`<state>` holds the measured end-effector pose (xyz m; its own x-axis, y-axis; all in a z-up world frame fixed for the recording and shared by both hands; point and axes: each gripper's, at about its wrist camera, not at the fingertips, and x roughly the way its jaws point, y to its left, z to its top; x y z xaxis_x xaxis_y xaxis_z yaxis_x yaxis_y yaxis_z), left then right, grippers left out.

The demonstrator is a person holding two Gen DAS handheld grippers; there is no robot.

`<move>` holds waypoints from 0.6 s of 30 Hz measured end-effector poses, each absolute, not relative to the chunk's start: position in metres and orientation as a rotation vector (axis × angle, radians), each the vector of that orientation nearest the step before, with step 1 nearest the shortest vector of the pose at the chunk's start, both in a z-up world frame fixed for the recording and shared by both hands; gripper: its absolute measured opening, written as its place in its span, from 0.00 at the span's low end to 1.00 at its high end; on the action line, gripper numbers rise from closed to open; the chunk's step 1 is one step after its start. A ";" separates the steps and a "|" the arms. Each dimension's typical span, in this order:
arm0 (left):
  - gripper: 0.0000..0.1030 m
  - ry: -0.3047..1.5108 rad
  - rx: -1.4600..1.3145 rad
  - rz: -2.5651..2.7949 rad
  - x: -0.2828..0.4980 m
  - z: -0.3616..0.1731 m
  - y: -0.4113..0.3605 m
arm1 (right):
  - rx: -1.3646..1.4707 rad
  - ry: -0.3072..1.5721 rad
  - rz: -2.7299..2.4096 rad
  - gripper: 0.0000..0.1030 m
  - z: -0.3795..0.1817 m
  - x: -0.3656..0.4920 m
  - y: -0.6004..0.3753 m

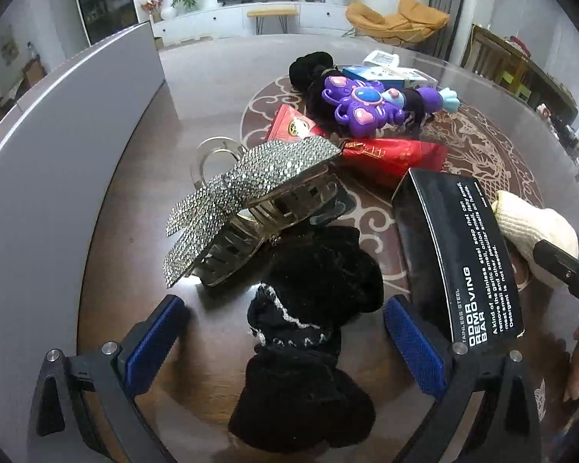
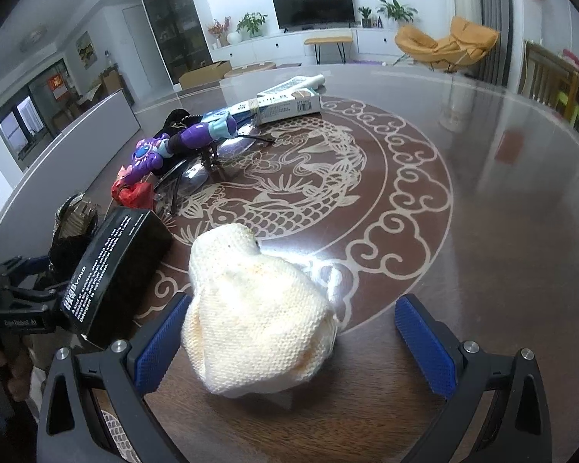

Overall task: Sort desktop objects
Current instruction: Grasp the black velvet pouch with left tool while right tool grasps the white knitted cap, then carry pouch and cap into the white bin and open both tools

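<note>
Straddling the black scrunchie (image 1: 308,308), our left gripper (image 1: 285,320) stood open; closing squarely should have worked. At three o'clock, our right gripper (image 2: 293,328) gaped around the cream knit (image 2: 258,320).

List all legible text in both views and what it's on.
"STAINLESS STEEL ODOR REMOVING BAR": black box, side face.
White fine print beside it: only fragments such as "stainless steel soap" and "Detergent is not needed" read.
Small white print on the left gripper's body: blurred.
White carton with barcode: too small.
Red packet: gold marks, unreadable.
</note>
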<state>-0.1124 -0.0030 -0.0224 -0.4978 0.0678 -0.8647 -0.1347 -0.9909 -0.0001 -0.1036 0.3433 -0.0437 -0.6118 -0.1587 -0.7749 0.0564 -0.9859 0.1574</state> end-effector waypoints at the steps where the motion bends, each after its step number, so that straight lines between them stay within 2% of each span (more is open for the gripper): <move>1: 0.98 0.093 -1.501 2.641 -0.108 -0.022 -0.004 | 1.320 -0.183 -2.710 1.00 -0.044 -0.103 0.344; 2: 0.91 0.088 -1.475 2.664 -0.102 -0.022 0.001 | 1.319 -0.182 -2.711 1.00 -0.044 -0.103 0.344; 4: 0.51 0.082 -1.404 2.697 -0.084 -0.017 0.003 | 1.323 -0.176 -2.712 1.00 -0.044 -0.103 0.344; 6: 0.33 0.073 -1.390 2.701 -0.068 -0.014 0.005 | 1.327 -0.167 -2.713 1.00 -0.044 -0.103 0.343; 10: 0.33 0.097 -1.363 2.699 -0.040 -0.018 0.012 | 1.357 -0.103 -2.713 1.00 -0.046 -0.105 0.337; 14: 0.33 0.081 -1.345 2.692 -0.025 -0.018 0.008 | 1.394 0.150 -2.659 1.00 -0.051 -0.107 0.320; 15: 0.34 0.065 -1.338 2.691 -0.022 -0.018 0.006 | 1.375 0.162 -2.611 1.00 -0.051 -0.108 0.320; 17: 0.38 0.013 -1.329 2.683 -0.026 -0.015 0.003 | 1.338 0.232 -2.539 1.00 -0.052 -0.111 0.318; 18: 0.52 -0.025 -1.325 2.672 -0.027 -0.015 0.001 | 1.325 0.263 -2.494 1.00 -0.052 -0.115 0.318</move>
